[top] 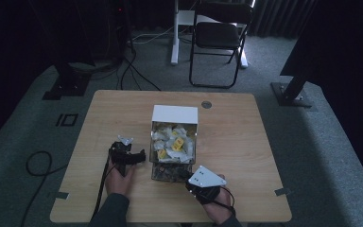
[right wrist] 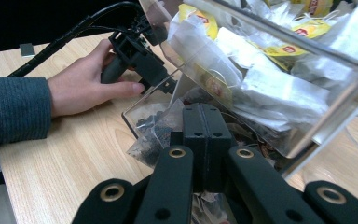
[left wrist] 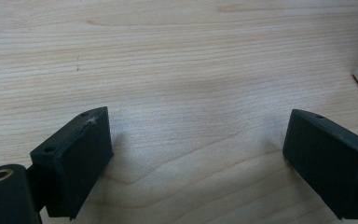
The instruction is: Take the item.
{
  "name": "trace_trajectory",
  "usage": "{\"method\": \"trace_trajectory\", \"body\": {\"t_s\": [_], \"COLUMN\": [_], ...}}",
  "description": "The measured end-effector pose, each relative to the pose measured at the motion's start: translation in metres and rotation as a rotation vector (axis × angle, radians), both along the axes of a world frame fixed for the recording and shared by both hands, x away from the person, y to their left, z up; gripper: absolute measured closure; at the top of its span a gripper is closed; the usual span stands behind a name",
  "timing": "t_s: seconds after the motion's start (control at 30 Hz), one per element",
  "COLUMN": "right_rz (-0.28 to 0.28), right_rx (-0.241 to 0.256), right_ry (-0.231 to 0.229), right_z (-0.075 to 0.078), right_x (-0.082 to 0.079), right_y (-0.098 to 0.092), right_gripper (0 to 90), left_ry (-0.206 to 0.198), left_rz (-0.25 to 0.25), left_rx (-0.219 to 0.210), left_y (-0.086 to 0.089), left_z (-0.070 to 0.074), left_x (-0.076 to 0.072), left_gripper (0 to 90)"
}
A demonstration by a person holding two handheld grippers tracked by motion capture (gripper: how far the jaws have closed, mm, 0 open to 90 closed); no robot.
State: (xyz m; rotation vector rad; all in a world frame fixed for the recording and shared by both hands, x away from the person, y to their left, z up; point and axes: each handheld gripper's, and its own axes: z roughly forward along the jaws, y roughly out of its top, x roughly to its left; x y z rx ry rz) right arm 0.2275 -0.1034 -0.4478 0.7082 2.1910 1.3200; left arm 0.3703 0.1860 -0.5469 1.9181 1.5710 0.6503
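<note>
Bare wooden table lies under the spread left hand-held gripper; right hand-held gripper, clenched, meets the tea-bag dispenser.

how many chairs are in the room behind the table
1: a black folding chair stands on the carpet beyond the table's far edge, beside a white post. The dark edges may hide others.

The right tongs press their jaws together, hiding whatever lies between them. The clear plastic dispenser box of yellow-tagged tea bags is cut off at the picture's top and right edges.
</note>
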Motion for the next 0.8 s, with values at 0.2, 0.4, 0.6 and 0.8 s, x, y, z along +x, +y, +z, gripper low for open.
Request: {"method": "trace_trajectory", "body": {"t_s": [0.2, 0.4, 0.6, 0.8], "right_rz": [-0.015, -0.026, -0.035, -0.052], "right_rx": [-0.001, 0.004, -0.004, -0.004], "right_ry": [-0.007, -0.015, -0.022, -0.024], "right_z": [0.002, 0.004, 0.006, 0.005], "right_x": [-0.003, -0.005, -0.007, -0.010], "right_y": [-0.006, -0.012, -0.017, -0.025], "right_gripper": [90.0, 90.0, 90.0, 90.0], "left_ry": [0.000, 0.000, 0.000, 0.000], "left_rz": [0.000, 0.000, 0.000, 0.000], "left_rx": [0.000, 0.000, 0.000, 0.000], "left_y": [0.000, 0.000, 0.000, 0.000], "left_z": [0.000, 0.000, 0.000, 0.000], "left_x": [0.000, 0.000, 0.000, 0.000], "left_gripper": [8.4, 8.4, 8.5, 8.5]}}
